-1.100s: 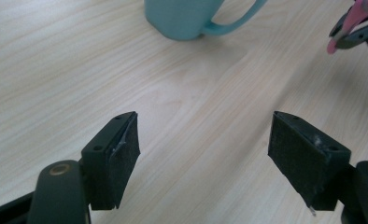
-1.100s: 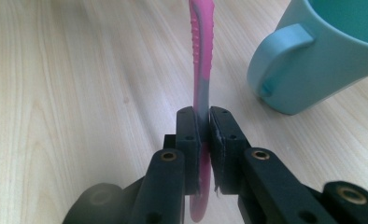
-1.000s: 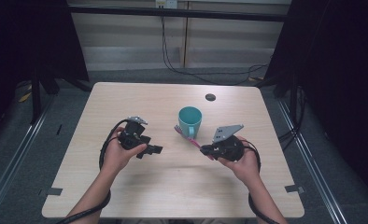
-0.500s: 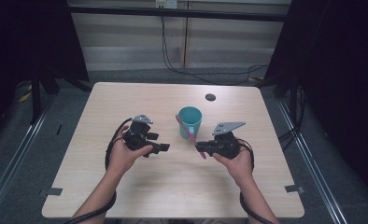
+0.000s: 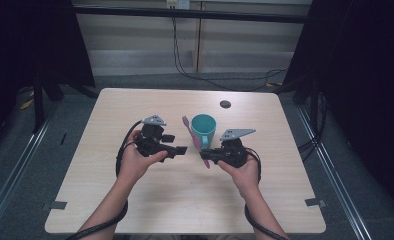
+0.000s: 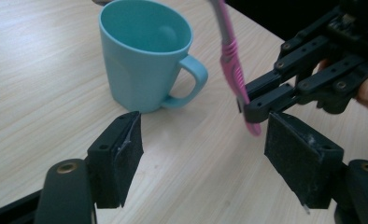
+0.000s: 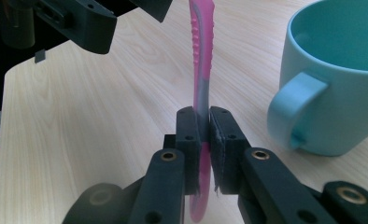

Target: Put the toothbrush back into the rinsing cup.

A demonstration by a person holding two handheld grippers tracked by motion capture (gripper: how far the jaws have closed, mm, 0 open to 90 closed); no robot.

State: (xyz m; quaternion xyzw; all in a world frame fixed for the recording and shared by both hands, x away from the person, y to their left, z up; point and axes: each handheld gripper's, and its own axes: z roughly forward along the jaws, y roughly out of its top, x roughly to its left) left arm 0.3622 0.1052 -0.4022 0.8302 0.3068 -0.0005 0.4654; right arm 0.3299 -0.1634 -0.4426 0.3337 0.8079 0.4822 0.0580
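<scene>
While the right gripper clamped the pink toothbrush low on its handle beside the teal mug, the left gripper faced it, jaws apart.

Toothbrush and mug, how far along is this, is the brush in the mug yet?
Done: the right tool is shut on the pink toothbrush and holds it off the table. In hand: the brush is beside the teal mug, not in it. Probably left: getting it into the mug. The left tool is open and holds nothing.
</scene>
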